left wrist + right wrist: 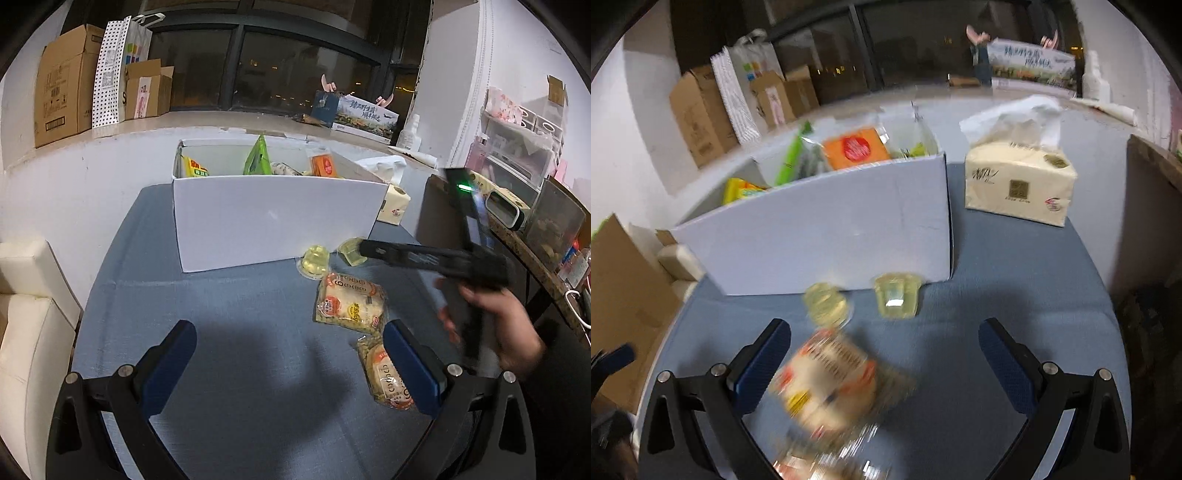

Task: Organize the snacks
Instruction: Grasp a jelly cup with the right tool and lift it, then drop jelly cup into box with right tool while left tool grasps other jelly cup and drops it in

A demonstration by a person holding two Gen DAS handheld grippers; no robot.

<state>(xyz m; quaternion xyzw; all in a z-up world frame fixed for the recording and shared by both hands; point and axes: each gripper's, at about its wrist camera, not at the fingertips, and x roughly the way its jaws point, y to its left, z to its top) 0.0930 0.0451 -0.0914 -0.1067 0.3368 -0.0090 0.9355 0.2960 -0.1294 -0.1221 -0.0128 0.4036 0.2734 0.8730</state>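
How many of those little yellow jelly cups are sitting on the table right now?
2. One jelly cup lies in front of the white box; the other jelly cup sits just right of it, near the box's right corner. More may be hidden inside the box.

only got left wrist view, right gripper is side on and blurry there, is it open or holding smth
observer: the right gripper is open in its own view, fingers wide apart, nothing between them. A blurred bun packet lies on the table by its left finger.
operator: ok and the cream thing half hidden behind the box on the right
observer: a tissue pack, standing on the table right of the white box, apart from it, with a tissue sticking out of the top.
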